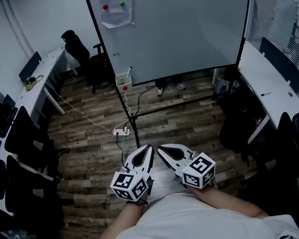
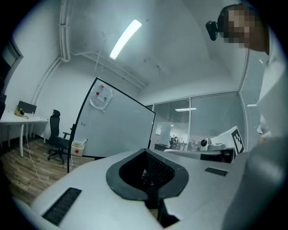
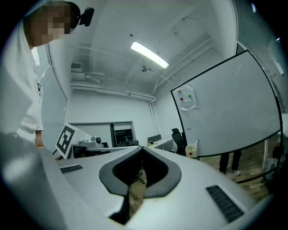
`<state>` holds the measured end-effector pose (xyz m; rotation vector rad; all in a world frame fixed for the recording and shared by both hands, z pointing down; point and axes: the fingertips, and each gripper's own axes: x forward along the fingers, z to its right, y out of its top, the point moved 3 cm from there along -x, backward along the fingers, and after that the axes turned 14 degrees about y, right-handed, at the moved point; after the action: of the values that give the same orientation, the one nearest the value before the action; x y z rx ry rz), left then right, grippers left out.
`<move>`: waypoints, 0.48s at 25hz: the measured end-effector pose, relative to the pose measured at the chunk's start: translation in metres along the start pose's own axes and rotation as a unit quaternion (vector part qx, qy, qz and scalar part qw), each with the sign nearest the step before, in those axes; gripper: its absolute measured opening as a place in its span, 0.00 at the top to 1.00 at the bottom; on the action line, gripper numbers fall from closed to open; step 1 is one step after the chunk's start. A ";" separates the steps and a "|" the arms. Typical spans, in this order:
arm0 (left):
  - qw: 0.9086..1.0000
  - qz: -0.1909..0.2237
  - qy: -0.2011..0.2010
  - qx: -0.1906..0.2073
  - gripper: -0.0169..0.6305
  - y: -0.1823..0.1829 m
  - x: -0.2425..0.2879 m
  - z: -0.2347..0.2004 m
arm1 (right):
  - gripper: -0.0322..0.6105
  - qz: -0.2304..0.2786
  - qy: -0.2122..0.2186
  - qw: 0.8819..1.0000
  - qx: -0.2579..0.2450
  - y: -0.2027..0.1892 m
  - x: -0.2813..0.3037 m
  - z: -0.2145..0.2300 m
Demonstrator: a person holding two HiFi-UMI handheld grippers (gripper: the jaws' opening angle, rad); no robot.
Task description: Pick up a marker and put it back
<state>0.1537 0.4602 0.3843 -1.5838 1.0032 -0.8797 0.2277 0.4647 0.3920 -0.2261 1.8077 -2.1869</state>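
Head view
- left gripper (image 1: 147, 149): low centre, jaws closed tip to tip, nothing between them.
- right gripper (image 1: 161, 148): just beside the left one, jaws likewise together and empty.
- whiteboard (image 1: 179, 21): upper centre, standing on a wood floor (image 1: 92, 147).
- box (image 1: 123, 81): small and pale, at the board's lower left corner.
- marker (image 1: 129, 70): sticks up out of the box, tilted; well apart from both grippers.
- paper sheet (image 1: 116, 5): stuck at the board's upper left.
- desks: one along the left edge (image 1: 36, 78), one along the right (image 1: 270, 83).

Left gripper view
- left gripper (image 2: 145, 152): tips meet at centre; only the hollow between the pads shows, empty.
- whiteboard (image 2: 117, 130): centre left; box (image 2: 78, 147) at its foot, marker (image 2: 83, 141) a thin sliver above it.
- office chair (image 2: 56, 139): left of the board.

Right gripper view
- right gripper (image 3: 143, 148): tips pressed together, floor seen through the hollow, nothing held.
- whiteboard (image 3: 229, 112): right side; box (image 3: 192, 150) at its lower left corner with the marker (image 3: 197, 143) leaning out.
- legs (image 3: 229, 162): someone standing behind the board.
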 end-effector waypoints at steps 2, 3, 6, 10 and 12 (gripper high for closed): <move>1.000 0.000 -0.001 -0.001 0.97 0.001 0.002 0.001 | 0.93 0.001 -0.001 1.000 0.000 0.002 -0.001 0.001; 1.000 -0.001 -0.001 -0.001 0.97 0.001 0.002 0.001 | 0.93 0.001 -0.002 1.000 0.000 0.003 -0.001 0.002; 1.000 -0.002 -0.003 -0.002 0.97 -0.001 0.002 0.004 | 0.93 0.000 -0.003 1.000 0.002 0.001 -0.004 0.002; 1.000 -0.001 -0.006 -0.004 0.97 -0.002 0.002 0.004 | 0.93 -0.001 -0.007 1.000 -0.002 0.001 -0.003 0.001; 1.000 -0.003 -0.006 -0.008 0.97 -0.004 -0.002 0.000 | 0.93 0.003 -0.013 1.000 0.000 0.000 -0.003 0.000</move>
<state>0.1539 0.4627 0.3882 -1.6052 0.9998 -0.8680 0.2300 0.4657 0.3923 -0.2484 1.7915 -2.1712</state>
